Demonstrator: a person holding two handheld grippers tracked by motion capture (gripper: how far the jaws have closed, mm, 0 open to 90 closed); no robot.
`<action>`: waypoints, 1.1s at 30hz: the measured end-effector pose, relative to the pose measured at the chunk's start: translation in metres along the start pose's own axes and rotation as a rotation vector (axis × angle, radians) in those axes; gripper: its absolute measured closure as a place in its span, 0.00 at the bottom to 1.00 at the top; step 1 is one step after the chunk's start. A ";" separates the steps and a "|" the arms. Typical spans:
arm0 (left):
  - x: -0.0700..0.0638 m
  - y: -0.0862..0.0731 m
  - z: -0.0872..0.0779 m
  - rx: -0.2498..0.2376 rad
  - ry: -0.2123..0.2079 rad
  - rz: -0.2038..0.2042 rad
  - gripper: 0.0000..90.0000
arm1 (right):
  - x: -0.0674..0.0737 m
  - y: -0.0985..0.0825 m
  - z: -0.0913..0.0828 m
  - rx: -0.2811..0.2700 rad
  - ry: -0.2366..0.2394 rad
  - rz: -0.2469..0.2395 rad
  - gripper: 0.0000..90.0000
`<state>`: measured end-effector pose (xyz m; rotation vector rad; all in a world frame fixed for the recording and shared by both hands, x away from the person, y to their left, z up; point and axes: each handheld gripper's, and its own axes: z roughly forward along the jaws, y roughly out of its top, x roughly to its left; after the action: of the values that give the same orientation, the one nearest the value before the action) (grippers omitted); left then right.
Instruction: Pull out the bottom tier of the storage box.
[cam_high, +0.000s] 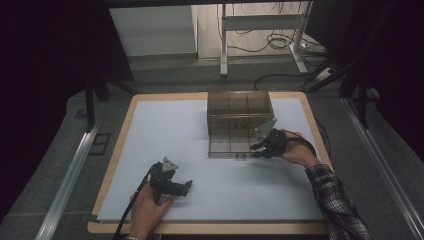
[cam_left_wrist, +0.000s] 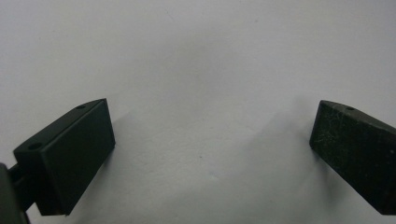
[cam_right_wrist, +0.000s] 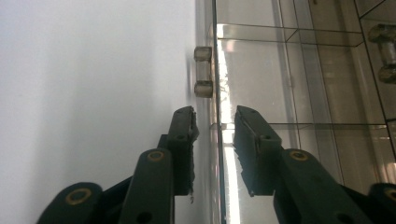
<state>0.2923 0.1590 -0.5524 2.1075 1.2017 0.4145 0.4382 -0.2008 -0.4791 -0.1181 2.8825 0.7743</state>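
A smoky clear compartment box (cam_high: 240, 112) stands at the back middle of the white table top (cam_high: 200, 150). Its clear lid (cam_high: 227, 147) lies flat in front of it, with a small latch (cam_high: 240, 156) on the near edge. My right gripper (cam_high: 256, 148) is at the lid's right front corner. In the right gripper view its jaws stand narrowly open, one on each side of the lid's thin upright edge (cam_right_wrist: 215, 154), just short of a clear latch piece (cam_right_wrist: 203, 72). My left gripper (cam_high: 187, 186) rests low over bare table at the front left, wide open (cam_left_wrist: 212, 144) and empty.
Dividers split the box into several compartments; a small metal part (cam_right_wrist: 384, 51) lies in one. The table has a wooden rim (cam_high: 120, 145). Beyond it are a desk frame (cam_high: 260, 30) and cables on the floor (cam_high: 280, 42). A plaid sleeve (cam_high: 335, 195) comes in at the bottom right.
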 end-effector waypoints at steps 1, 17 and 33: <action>0.000 0.000 0.000 0.000 0.000 0.000 0.00 | 0.001 0.001 0.000 0.001 -0.006 0.003 0.74; 0.000 0.000 0.000 0.000 0.000 0.000 0.00 | 0.012 0.007 -0.009 -0.043 -0.052 0.064 0.60; 0.000 0.000 0.000 0.000 0.000 0.001 0.00 | 0.027 0.004 -0.016 -0.083 -0.105 0.153 0.42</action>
<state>0.2923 0.1590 -0.5523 2.1082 1.2014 0.4149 0.4087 -0.2064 -0.4685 0.1314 2.7856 0.8986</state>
